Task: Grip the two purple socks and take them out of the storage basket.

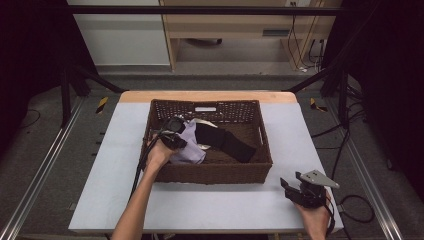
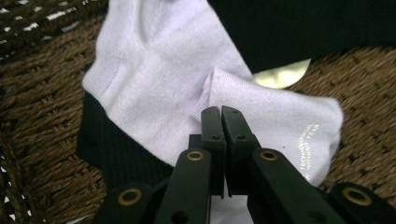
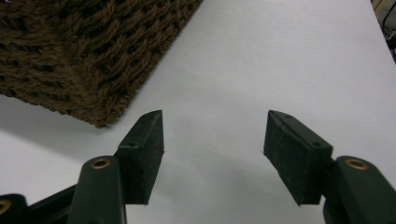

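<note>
1. Lilac cloth (image 1: 190, 145) – high view: lies in the left part of a brown woven basket (image 1: 215, 172), mid-frame, on a pale grey surface (image 1: 210, 205). Beside it, to the right, a black cloth (image 1: 227, 141) runs diagonally across the basket floor. Left gripper (image 1: 176, 134) is down inside the basket, right at the lilac cloth, held by the left hand (image 1: 159, 154), w/ a cable trailing toward bottom of frame. Right gripper (image 1: 295, 192) sits at lower right of frame, outside the basket, over bare surface, held by the right hand (image 1: 315, 217); grey three-cornered plate on top; jaws apart.

2. Left gripper view: left gripper (image 2: 221, 112) jaws are pressed together, w/ a raised fold of the lilac cloth (image 2: 159, 88) meeting the tips; cannot tell for sure if fabric is pinched between them. Cloth spreads from upper left to mid-right of frame; small white print near its right edge. Black cloth (image 2: 303, 28) fills upper right & also shows under the lilac one at lower left. A pale shiny bit (image 2: 282, 77) peeks out between the two cloths. Basket weave (image 2: 42, 116) all around.

3. Right gripper view: right gripper (image 3: 212, 135) jaws wide apart, nothing between them, bare surface (image 3: 261, 60) below. Basket corner (image 3: 84, 56) at upper left of frame, near the left jaw but not touching.
</note>
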`<state>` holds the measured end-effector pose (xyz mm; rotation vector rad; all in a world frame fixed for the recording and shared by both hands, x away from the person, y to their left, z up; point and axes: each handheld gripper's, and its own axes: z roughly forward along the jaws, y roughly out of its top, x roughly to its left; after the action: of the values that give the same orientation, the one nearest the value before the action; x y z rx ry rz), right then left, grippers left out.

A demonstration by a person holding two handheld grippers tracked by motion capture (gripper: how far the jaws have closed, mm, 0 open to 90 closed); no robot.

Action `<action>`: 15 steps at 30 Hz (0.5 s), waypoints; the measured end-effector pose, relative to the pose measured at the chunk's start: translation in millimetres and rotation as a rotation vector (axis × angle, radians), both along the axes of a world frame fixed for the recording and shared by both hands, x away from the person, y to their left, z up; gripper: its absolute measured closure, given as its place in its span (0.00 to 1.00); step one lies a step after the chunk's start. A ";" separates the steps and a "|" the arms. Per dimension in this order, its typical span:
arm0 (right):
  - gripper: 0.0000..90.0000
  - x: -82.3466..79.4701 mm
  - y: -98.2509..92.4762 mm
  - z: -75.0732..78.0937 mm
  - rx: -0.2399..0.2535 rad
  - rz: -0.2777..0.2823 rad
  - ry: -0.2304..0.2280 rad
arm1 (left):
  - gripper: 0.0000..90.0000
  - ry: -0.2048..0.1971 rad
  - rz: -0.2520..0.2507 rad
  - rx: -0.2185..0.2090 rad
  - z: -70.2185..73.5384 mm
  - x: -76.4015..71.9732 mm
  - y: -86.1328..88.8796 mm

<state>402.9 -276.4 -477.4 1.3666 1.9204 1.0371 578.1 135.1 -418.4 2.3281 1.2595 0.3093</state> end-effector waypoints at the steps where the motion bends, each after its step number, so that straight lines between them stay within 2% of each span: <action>1: 0.42 -0.1 -0.6 0.0 -0.002 0.001 -0.001 | 0.98 -0.006 0.000 -0.012 1.4 -0.3 1.2; 4: 0.43 0.1 -0.9 -0.2 -0.006 0.001 -0.003 | 0.98 -0.039 0.016 -0.049 4.8 -2.2 4.0; 5: 0.43 0.1 -0.9 -0.2 -0.006 0.001 -0.003 | 0.98 -0.039 0.016 -0.049 4.8 -2.2 4.0; 12: 0.43 -0.2 -0.8 0.1 -0.004 0.000 -0.002 | 0.99 -0.125 0.022 -0.089 11.9 -7.3 7.0; 14: 0.43 -0.1 -1.4 -0.1 -0.012 0.000 -0.009 | 0.98 -0.156 0.020 -0.127 15.1 -9.2 9.3; 15: 0.43 -0.1 -1.8 0.0 -0.012 0.000 -0.009 | 0.98 -0.191 0.020 -0.164 19.4 -11.1 12.8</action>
<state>402.8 -278.2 -477.5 1.3534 1.9174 1.0278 567.0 147.9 -399.1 2.0951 1.1703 0.4082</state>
